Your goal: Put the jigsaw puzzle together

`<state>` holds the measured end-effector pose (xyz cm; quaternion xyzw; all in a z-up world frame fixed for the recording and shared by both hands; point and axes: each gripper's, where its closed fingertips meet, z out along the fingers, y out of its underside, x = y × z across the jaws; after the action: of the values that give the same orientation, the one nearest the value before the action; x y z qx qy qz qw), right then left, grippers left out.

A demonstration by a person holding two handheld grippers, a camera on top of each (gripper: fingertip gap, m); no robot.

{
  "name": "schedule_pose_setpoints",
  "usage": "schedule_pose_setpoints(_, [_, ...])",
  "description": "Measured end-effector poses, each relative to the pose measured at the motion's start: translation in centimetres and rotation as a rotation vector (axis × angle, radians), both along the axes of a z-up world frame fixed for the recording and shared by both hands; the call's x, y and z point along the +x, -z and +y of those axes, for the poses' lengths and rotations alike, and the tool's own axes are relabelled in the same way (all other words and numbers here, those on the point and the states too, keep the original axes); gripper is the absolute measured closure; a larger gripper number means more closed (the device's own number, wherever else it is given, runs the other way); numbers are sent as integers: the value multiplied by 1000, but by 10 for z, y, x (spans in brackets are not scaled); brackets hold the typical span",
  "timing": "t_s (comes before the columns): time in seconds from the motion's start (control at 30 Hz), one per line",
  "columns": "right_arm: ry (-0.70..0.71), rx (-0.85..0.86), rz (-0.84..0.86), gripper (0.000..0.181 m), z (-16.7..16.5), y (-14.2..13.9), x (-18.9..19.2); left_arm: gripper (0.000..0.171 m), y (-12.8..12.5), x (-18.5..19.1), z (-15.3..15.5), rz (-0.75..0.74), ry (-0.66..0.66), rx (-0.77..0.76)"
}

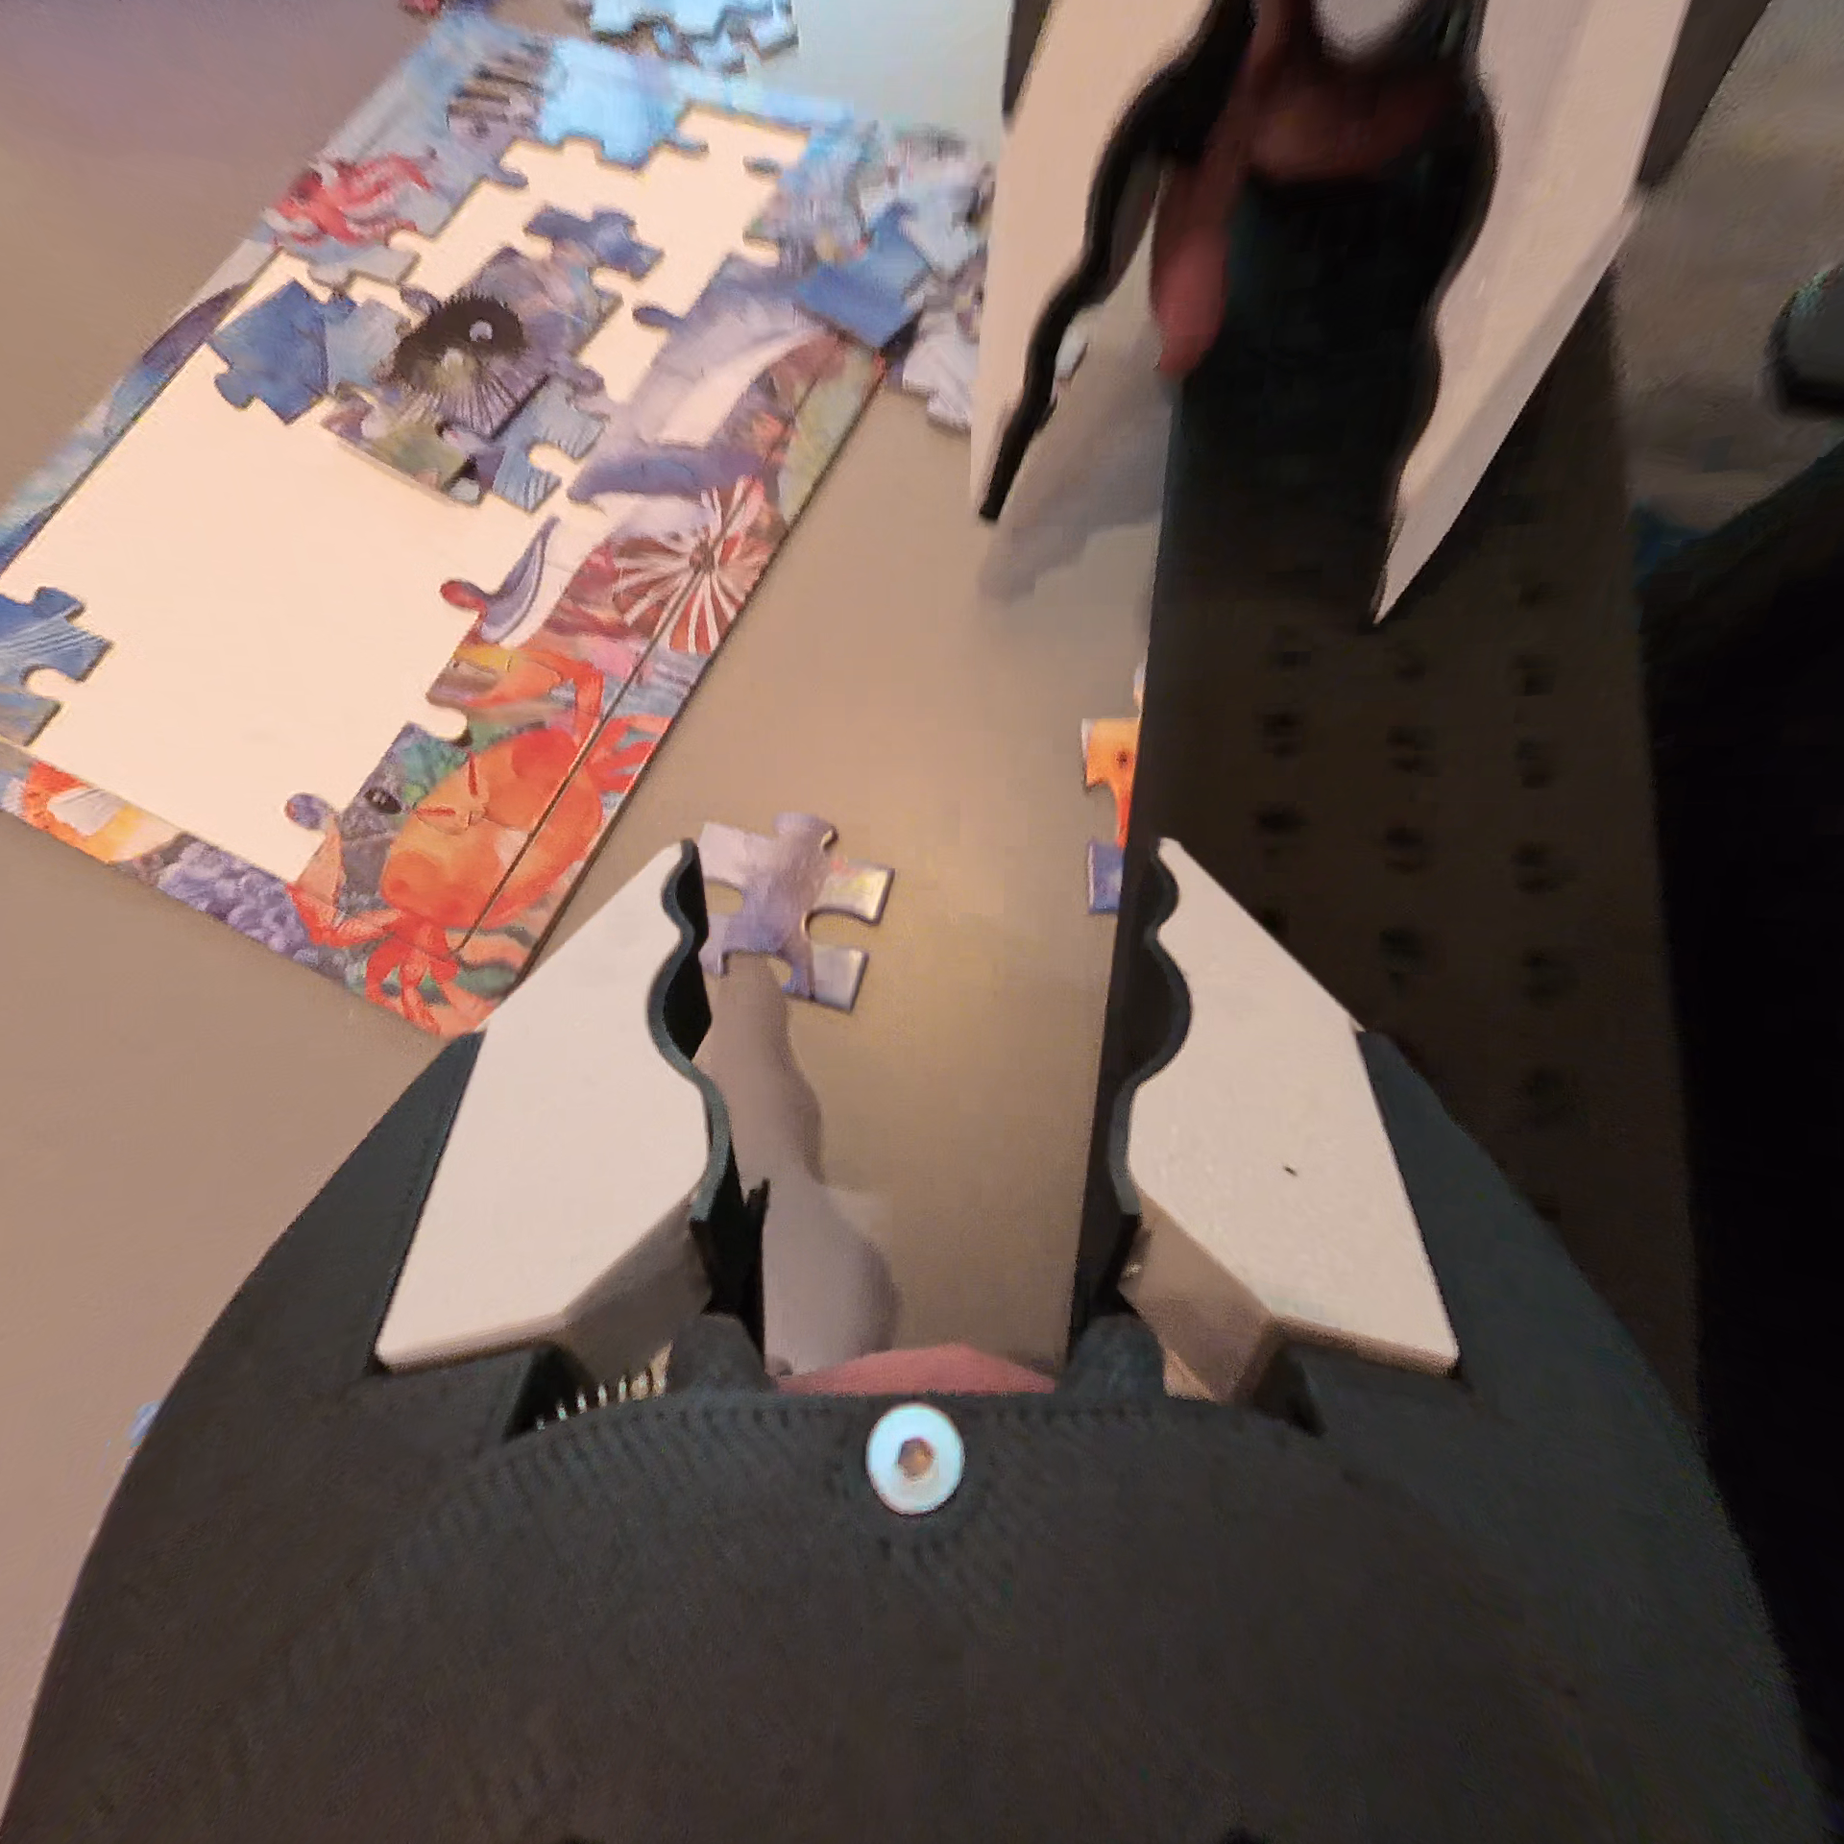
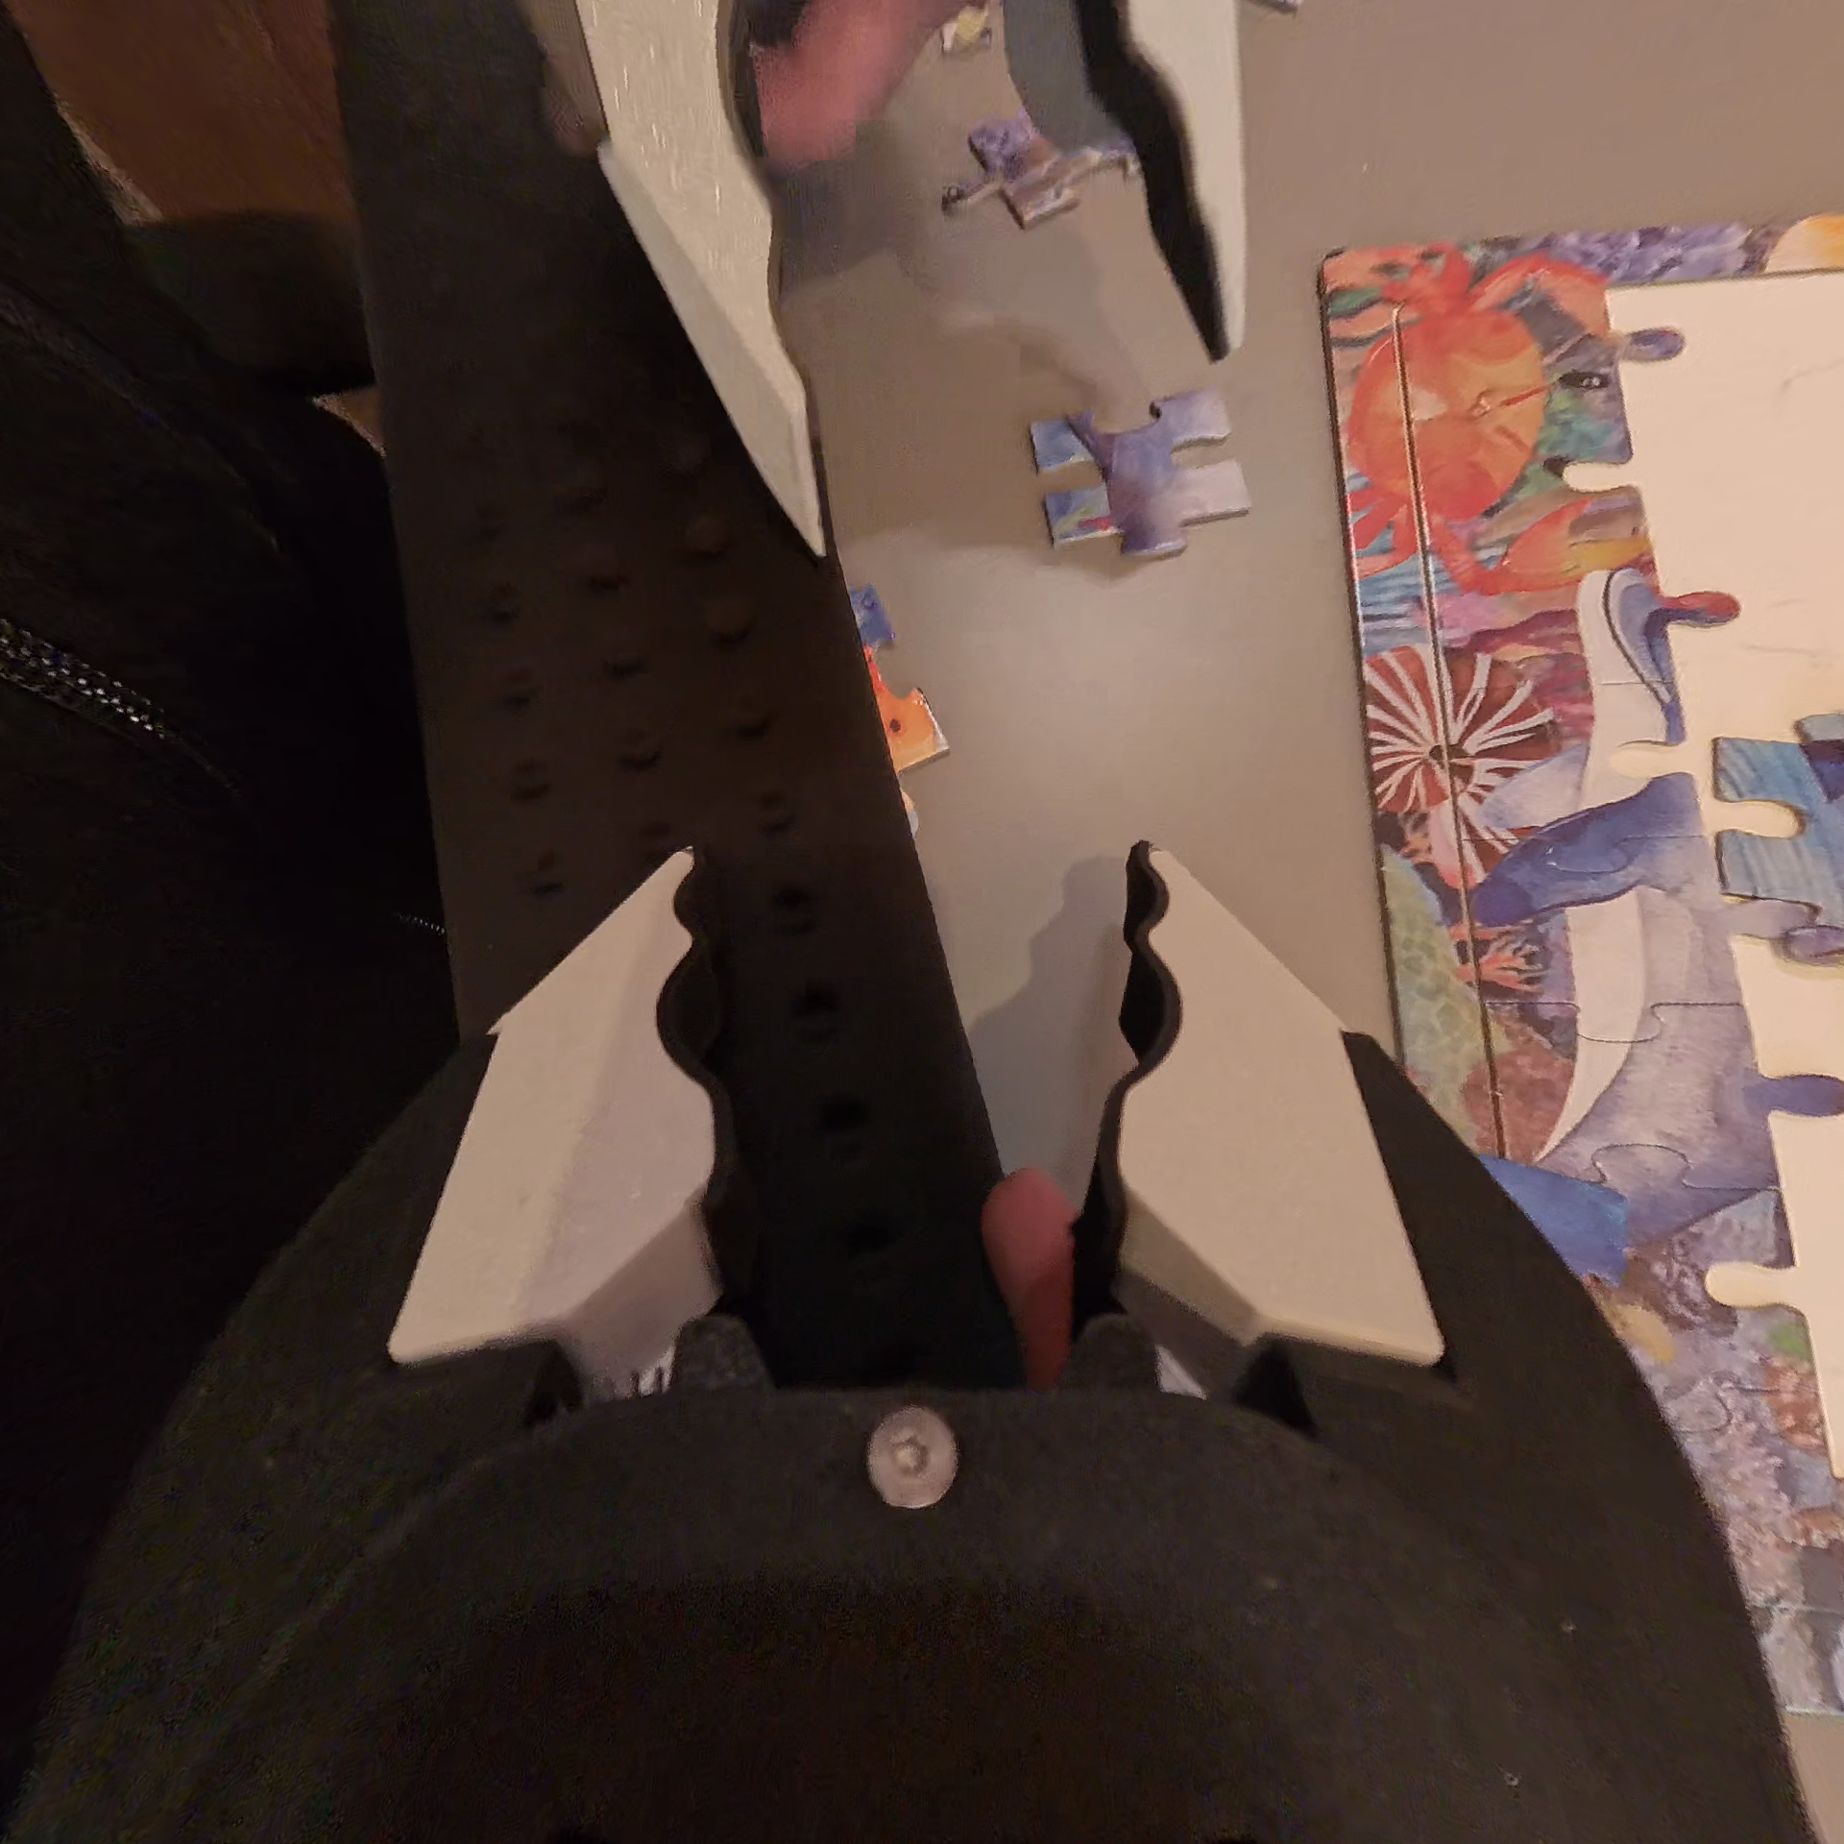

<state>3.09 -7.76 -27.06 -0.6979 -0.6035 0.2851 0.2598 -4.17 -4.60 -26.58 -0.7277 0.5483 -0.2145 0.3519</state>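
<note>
Puzzle work is spread over a plain tan tabletop (image 1: 848, 649): a rectangular cardboard jigsaw puzzle tray (image 1: 259, 639) printed with a sea scene lies flat, its bare cream middle ringed by fitted pieces, among them an orange crab (image 1: 489, 828) at one corner and a red-and-white striped shell (image 1: 698, 579) beside it. The left gripper (image 1: 923, 898), black-bodied with cream wedge fingers edged in wavy black pads, hangs over the table with its jaws wide and nothing between them. Just past its left fingertip lies a loose blue-violet jigsaw piece (image 1: 793, 913), flat and picture side up, near the crab corner of the tray but apart from it. A second loose piece, orange and blue (image 1: 1113, 758), peeks out from under the table's dark perforated edge strip (image 1: 1397, 798). A heap of unsorted bluish pieces (image 1: 898, 269) sits at the far end of the tray. The right gripper (image 2: 913, 898), built the same way, is also spread wide and empty, held partly over the dark strip (image 2: 619, 649) and the table; in its view the blue-violet piece (image 2: 1138, 474) lies ahead, with another small violet piece (image 2: 1018, 175) beyond it, under the other gripper's fingers. A dark garment (image 2: 150, 798) shows past the table edge.
</note>
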Motion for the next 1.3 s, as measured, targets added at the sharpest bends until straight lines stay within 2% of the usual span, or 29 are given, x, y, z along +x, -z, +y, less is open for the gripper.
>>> schedule_pose_setpoints(0.17, [-5, 15, 18, 102, -1, -3, 1, 93, 1, -7, -4, 59, -46, 42])
schedule_pose_setpoints(0.3, [-16, 40, 29, 100, -6, -3, 2, 97, 6, -11, -10, 56, -88, -44])
schedule_pose_setpoints(0.47, [-1, 18, -20, 80, -7, 4, 6, 112, 9, -11, -19, 69, -110, -126])
schedule_pose_setpoints(0.6, [-6, 35, -7, 79, -8, 2, 5, 105, 14, -13, -22, 39, -127, -244])
schedule_pose_setpoints(0.8, [-8, 40, 4, 80, -8, 0, 5, 103, 16, -11, -25, 23, -120, -315])
schedule_pose_setpoints(1.0, [-37, -38, -44, 67, -10, 5, 5, 100, 10, -8, -30, -23, -117, -437])
schedule_pose_setpoints(1.07, [-59, -47, -33, 71, -13, 0, 5, 100, 9, -7, -32, -27, -106, -459])
schedule_pose_setpoints(1.13, [-47, -68, 33, 76, -10, -16, 6, 97, 3, -5, -33, -42, -99, -477])
schedule_pose_setpoints(1.2, [-31, -80, 94, 81, -3, -36, 9, 94, -2, -2, -37, -52, -83, -483])
schedule_pose_setpoints(1.3, [-13, -62, 90, 90, 16, -44, 14, 92, -8, 2, -41, -51, -70, -454])
